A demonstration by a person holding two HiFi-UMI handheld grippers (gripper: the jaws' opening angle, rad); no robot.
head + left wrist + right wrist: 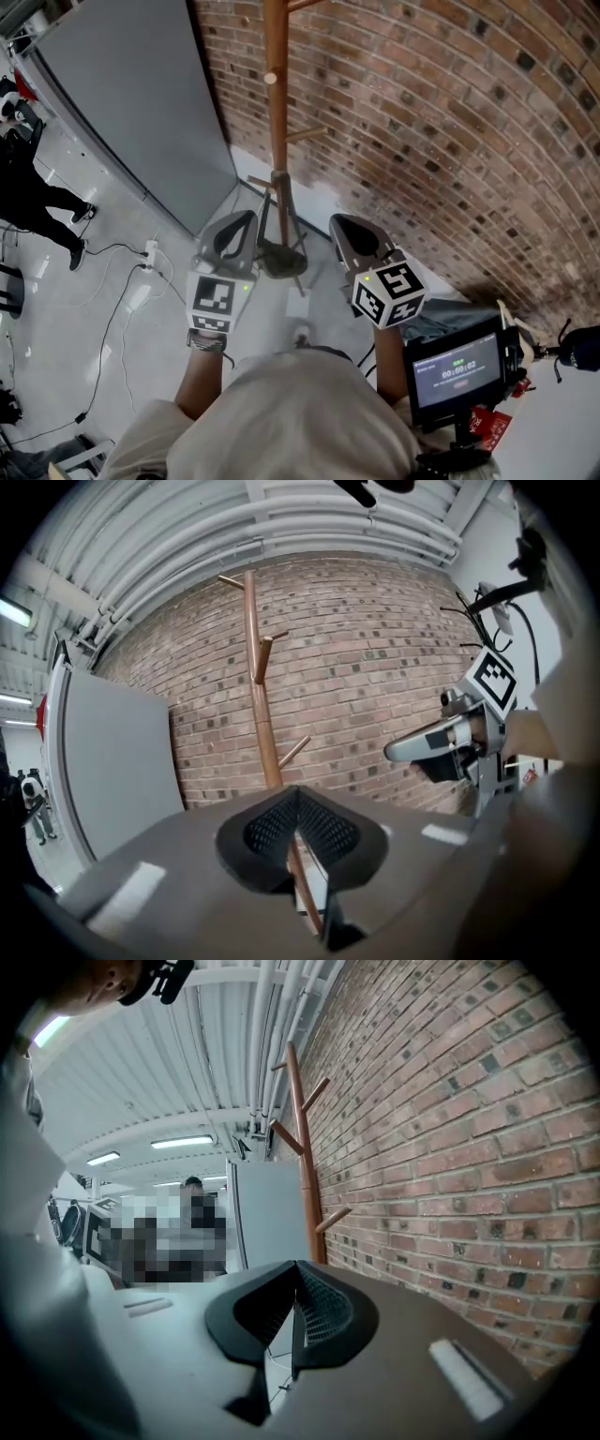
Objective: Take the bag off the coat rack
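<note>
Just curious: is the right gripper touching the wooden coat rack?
Apart. The right gripper view shows the coat rack standing clear beyond the right gripper.

Both forearms reach forward from the near edge, side by side. The left gripper (242, 225) and the right gripper (345, 228) point away and slightly down, apart from each other. Each has its jaws pressed together with nothing between them. The right gripper's marker cube (389, 292) sits just ahead of the hand.
</note>
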